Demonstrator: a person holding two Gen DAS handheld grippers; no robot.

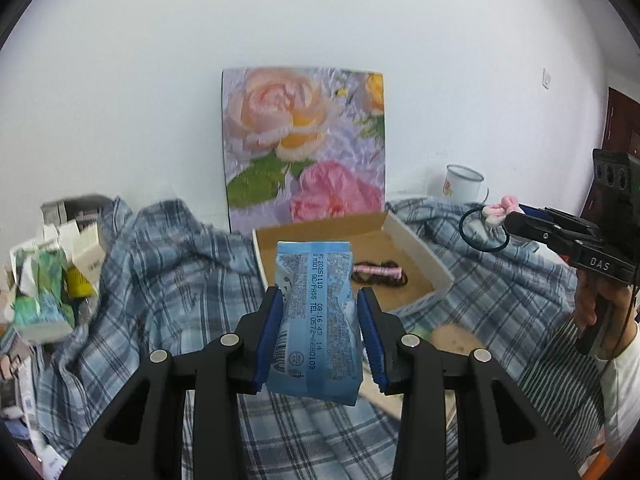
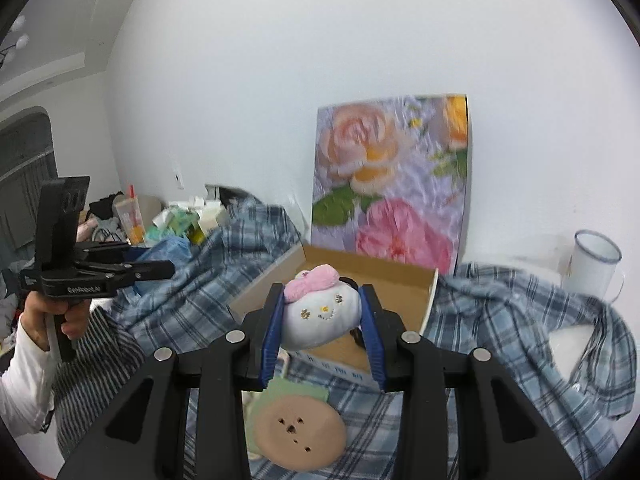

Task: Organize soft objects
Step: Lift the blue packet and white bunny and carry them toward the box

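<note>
The left gripper (image 1: 320, 332) has its two blue pads pressed tight on a soft blue plastic pack of tissues (image 1: 316, 316). The pack is up in the air, and its top end covers the near left corner of the box behind it. Black printed numbers run along the pack.

The box is a flat brown cardboard tray with low white walls (image 1: 416, 248). It sits on a rumpled blue and white checked shirt (image 1: 168, 264) that covers the table. Inside the tray, at about 3 o'clock from the tissue pack, lies a dark curly hair tie with a pink band (image 1: 380, 273).

The right gripper (image 2: 322, 332) squeezes a small white plush toy with a pink bow and a stitched smiling face (image 2: 320, 312). The toy hangs over the near edge of the same tray. From the left camera, a dark blue elastic loop (image 1: 482, 230) hangs down from this toy, far out at 3 o'clock.

Just under the toy, at 6 o'clock, a round tan plush face with small dark holes (image 2: 298, 432) lies on the shirt.

A big picture of pink and peach roses (image 1: 304, 144) leans on the white wall behind the tray. A white metal mug with a dark rim (image 2: 592, 264) stands at 2 o'clock from the tray. A pile of small boxes and packs (image 1: 52, 272) sits at 9 o'clock.
</note>
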